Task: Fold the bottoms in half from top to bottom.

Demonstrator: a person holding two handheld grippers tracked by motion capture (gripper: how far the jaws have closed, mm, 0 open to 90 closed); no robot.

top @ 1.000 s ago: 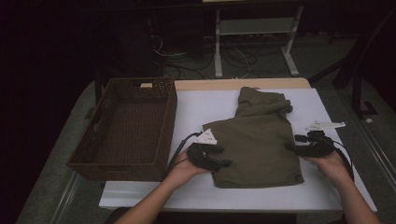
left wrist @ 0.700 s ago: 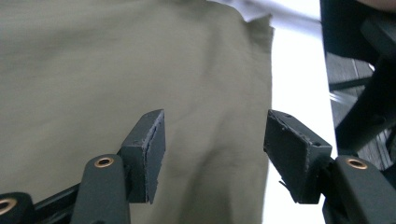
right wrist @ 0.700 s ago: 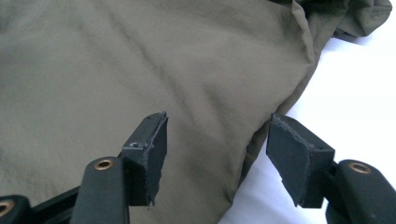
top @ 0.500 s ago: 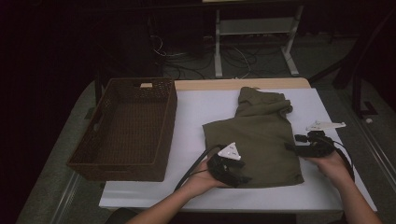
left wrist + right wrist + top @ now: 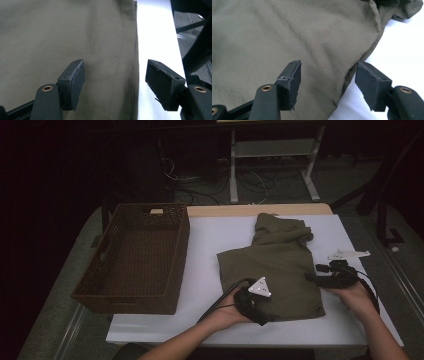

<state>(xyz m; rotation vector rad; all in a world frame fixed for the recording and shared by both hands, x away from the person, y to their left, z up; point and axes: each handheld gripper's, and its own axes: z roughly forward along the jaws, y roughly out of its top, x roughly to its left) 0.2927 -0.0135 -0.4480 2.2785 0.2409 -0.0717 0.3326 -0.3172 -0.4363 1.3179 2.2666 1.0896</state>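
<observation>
An olive-green garment (image 5: 272, 265) lies folded on the white table (image 5: 200, 240), its bunched part toward the far side. My left gripper (image 5: 264, 316) is over the garment's near edge. In the left gripper view its jaws (image 5: 115, 82) stand apart and have just been opening. The cloth (image 5: 62, 32) and its stitched hem lie flat beneath them, and nothing is pinched. My right gripper (image 5: 310, 277) stands at the garment's right edge. Its jaws (image 5: 328, 82) are open above the folded edge of the fabric (image 5: 299, 32).
A dark woven basket (image 5: 132, 297) stands at the left of the table, beside the garment. A bare white strip of table runs between the two. Beyond the table's far edge are a white stand (image 5: 272, 150) and cables on the dark floor.
My left hand has slid right from the garment's left side to its near edge, and its jaws have spread. The right hand and the garment have stayed put.
</observation>
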